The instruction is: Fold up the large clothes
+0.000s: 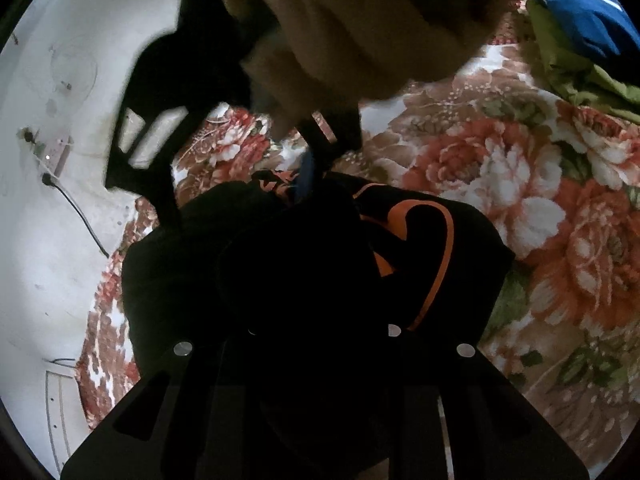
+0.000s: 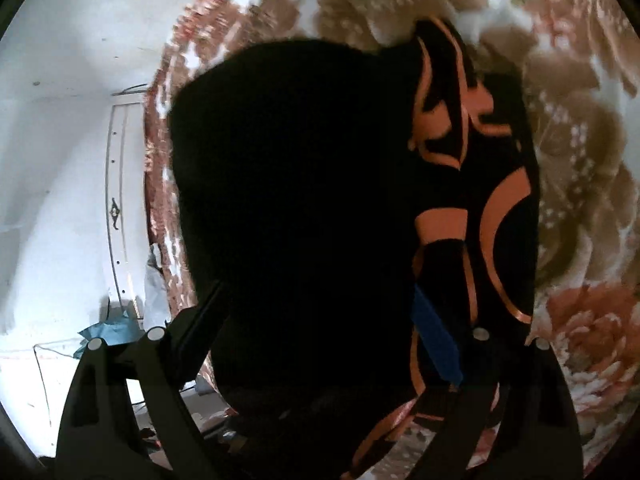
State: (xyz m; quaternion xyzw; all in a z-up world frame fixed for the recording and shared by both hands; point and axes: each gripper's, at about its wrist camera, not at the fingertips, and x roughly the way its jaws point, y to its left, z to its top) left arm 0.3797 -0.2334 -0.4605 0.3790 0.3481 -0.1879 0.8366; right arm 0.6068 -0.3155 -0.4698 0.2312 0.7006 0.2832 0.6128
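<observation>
A black garment with orange curved print (image 1: 436,240) hangs bunched above a floral bedspread. My left gripper (image 1: 316,320) is buried in its dark folds and seems shut on the cloth; the fingertips are hidden. In the left wrist view the right gripper (image 1: 308,176), held by a hand, pinches the garment's upper edge with its blue-taped finger. In the right wrist view the garment (image 2: 304,208) fills the middle, and my right gripper (image 2: 424,344) is shut on it, with a blue-taped finger (image 2: 436,344) showing against the cloth.
The floral bedspread (image 1: 500,160) lies below, also in the right wrist view (image 2: 580,120). Blue (image 1: 580,12) and green (image 1: 580,76) clothes lie at its far right. A white wall (image 1: 48,200) with a socket and cable stands left. A white door (image 2: 120,200) is left.
</observation>
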